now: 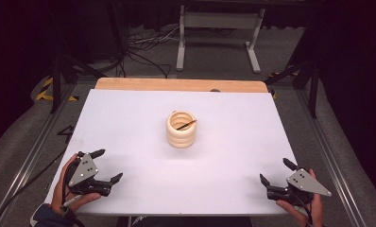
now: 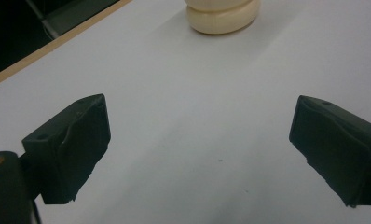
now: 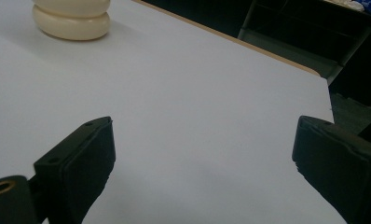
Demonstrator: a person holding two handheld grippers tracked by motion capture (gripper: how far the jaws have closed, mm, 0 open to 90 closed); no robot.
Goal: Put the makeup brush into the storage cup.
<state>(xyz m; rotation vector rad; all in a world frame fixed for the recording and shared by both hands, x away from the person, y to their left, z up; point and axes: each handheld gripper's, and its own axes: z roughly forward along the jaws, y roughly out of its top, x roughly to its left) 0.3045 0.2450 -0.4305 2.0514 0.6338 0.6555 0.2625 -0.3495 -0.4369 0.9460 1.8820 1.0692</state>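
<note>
Jaws on both your left gripper (image 1: 106, 165) and right gripper (image 1: 275, 171) stand wide and empty at the near bench (image 1: 129, 118) corners, with the ribbed cream holder (image 1: 181, 129) mid-bench ahead, roughly equidistant, thin dark stick (image 1: 186, 125) lying tilted across its mouth.

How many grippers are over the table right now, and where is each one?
2. The left gripper is at the table's near left corner, the right gripper at its near right corner, both open and apart from the ribbed cream holder mid-table.
</note>
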